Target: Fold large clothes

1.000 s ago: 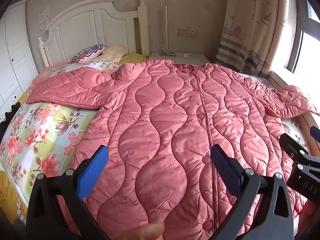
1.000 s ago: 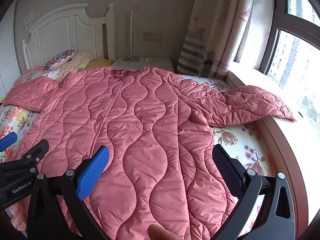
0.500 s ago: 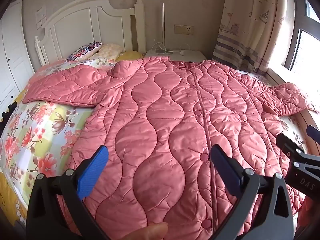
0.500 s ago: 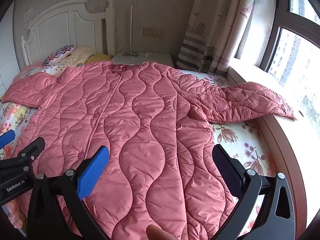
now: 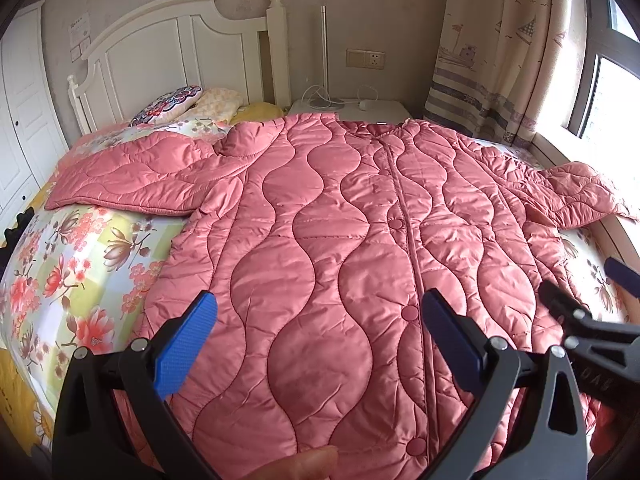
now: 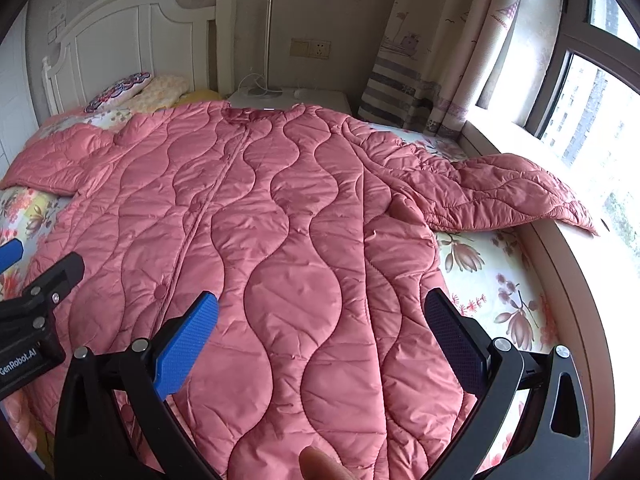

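A large pink quilted coat (image 5: 332,248) lies spread flat, front up, on the bed, collar toward the headboard; it also shows in the right wrist view (image 6: 288,240). Its left sleeve (image 5: 132,176) stretches out to the left and its right sleeve (image 6: 500,192) reaches onto the window ledge. My left gripper (image 5: 320,340) is open and empty above the coat's lower left part. My right gripper (image 6: 320,340) is open and empty above the lower right part. Each gripper shows at the edge of the other's view.
The bed has a floral sheet (image 5: 72,280) and a white headboard (image 5: 180,48) with pillows (image 5: 172,100). A white nightstand (image 5: 352,106) stands behind the collar. A curtain (image 6: 432,48) and a window ledge (image 6: 572,248) are to the right.
Both grippers have moved a little forward over the coat, toward the headboard. Both have stayed open and empty. The coat has not moved.
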Demonstrator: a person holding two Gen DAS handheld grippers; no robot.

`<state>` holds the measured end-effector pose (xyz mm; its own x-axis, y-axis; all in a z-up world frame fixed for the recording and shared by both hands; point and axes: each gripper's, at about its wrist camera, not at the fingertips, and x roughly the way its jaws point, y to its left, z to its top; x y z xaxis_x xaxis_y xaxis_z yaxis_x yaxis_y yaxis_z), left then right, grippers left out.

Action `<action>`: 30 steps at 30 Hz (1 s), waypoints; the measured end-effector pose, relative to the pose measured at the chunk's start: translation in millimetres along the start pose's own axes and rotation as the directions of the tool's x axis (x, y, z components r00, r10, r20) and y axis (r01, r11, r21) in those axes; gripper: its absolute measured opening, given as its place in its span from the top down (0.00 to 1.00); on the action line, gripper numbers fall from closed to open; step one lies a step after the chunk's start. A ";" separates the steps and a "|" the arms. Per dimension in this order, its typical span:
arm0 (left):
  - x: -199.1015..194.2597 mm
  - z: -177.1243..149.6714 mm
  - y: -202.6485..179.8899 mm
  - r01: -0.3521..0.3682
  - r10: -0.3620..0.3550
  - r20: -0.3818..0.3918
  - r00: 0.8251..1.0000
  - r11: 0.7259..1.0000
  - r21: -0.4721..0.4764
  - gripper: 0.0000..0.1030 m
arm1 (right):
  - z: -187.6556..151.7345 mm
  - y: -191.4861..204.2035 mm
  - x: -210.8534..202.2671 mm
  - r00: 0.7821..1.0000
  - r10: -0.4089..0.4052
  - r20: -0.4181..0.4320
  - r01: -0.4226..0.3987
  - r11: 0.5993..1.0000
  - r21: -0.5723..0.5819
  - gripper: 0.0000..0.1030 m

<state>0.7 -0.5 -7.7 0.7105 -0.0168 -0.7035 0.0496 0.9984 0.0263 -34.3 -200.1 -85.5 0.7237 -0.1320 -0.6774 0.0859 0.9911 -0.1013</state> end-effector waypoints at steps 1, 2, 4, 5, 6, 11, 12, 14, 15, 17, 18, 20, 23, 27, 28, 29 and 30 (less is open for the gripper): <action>-0.2 0.5 -0.7 0.000 0.000 -0.002 1.000 1.000 -0.001 0.02 | -0.6 1.9 -1.5 1.000 0.002 0.000 -0.002 1.000 0.001 0.04; -0.1 0.5 -0.5 0.002 -0.002 -0.004 1.000 1.000 0.000 0.02 | -1.6 2.8 -3.8 1.000 0.005 -0.002 -0.005 1.000 0.005 0.04; -0.7 -1.1 0.4 0.010 -0.010 -0.017 1.000 1.000 -0.007 0.02 | -3.6 2.7 -8.3 1.000 0.004 -0.011 -0.004 1.000 0.022 0.04; -1.3 -1.3 -0.2 0.011 -0.012 -0.024 1.000 1.000 -0.011 0.02 | -6.7 2.2 -12.0 1.000 -0.001 -0.021 0.002 0.999 0.039 0.04; -3.2 -3.6 0.3 0.015 -0.015 -0.038 0.999 1.000 -0.017 0.02 | -10.3 2.0 -16.3 1.000 0.001 -0.025 0.000 0.999 0.048 0.04; -22.8 -21.9 -1.5 0.004 -0.004 -0.037 0.999 1.000 0.011 0.02 | -35.9 1.4 -42.3 0.999 -0.040 -0.003 0.040 0.999 0.027 0.04; -26.9 -26.7 -1.8 0.002 -0.001 -0.037 0.999 1.000 0.018 0.02 | -41.4 0.6 -48.6 1.000 -0.031 -0.002 0.032 0.999 0.030 0.04; -36.8 -39.7 -1.6 -0.002 0.003 -0.042 0.999 1.000 0.028 0.02 | -51.2 -1.0 -60.0 1.000 -0.019 0.002 0.019 0.999 0.038 0.04; -39.9 -43.7 -1.6 -0.003 0.004 -0.046 0.999 1.000 0.028 0.02 | -56.2 -1.0 -66.1 1.000 -0.017 0.004 0.017 0.999 0.040 0.04; -50.3 -57.5 -0.9 0.001 0.001 -0.055 0.999 1.000 0.025 0.02 | -67.5 1.3 -81.1 1.000 -0.003 0.016 0.002 0.999 0.039 0.04; -53.1 -61.2 -0.1 0.005 -0.004 -0.057 0.998 1.000 0.027 0.02 | -72.3 3.0 -87.6 1.000 0.006 0.023 -0.007 0.999 0.037 0.04; -63.6 -73.2 -0.3 0.008 -0.006 -0.059 0.998 1.000 0.030 0.02 | -83.2 7.0 -99.3 0.999 0.022 0.032 -0.023 0.999 0.031 0.04; -77.8 -87.9 1.9 0.004 -0.003 -0.052 0.999 1.000 0.028 0.02 | -95.2 10.5 -108.3 0.999 0.024 0.029 -0.025 0.999 0.029 0.04; -90.3 -99.3 6.4 -0.023 0.024 -0.042 0.999 1.000 0.015 0.02 | -104.9 13.1 -111.8 0.999 0.033 0.012 -0.033 0.999 0.025 0.04; -92.0 -101.2 6.4 -0.017 0.017 -0.044 0.999 1.000 0.015 0.02 | -106.7 12.8 -112.8 1.000 0.027 0.014 -0.027 0.999 0.021 0.04; -93.1 -101.9 5.9 -0.014 0.014 -0.046 0.999 1.000 0.015 0.02 | -108.4 13.4 -114.1 1.000 0.019 0.017 -0.020 1.000 0.015 0.04; -95.1 -103.5 4.9 -0.012 0.013 -0.043 0.999 1.000 0.015 0.02 | -109.1 13.3 -115.2 1.000 0.017 0.018 -0.017 1.000 0.014 0.04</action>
<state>-139.3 11.5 -14.2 0.6802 -0.0016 -0.7330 0.0516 0.9976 0.0457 -191.2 -173.3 -88.3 0.7373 -0.1153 -0.6656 0.0830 0.9933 -0.0801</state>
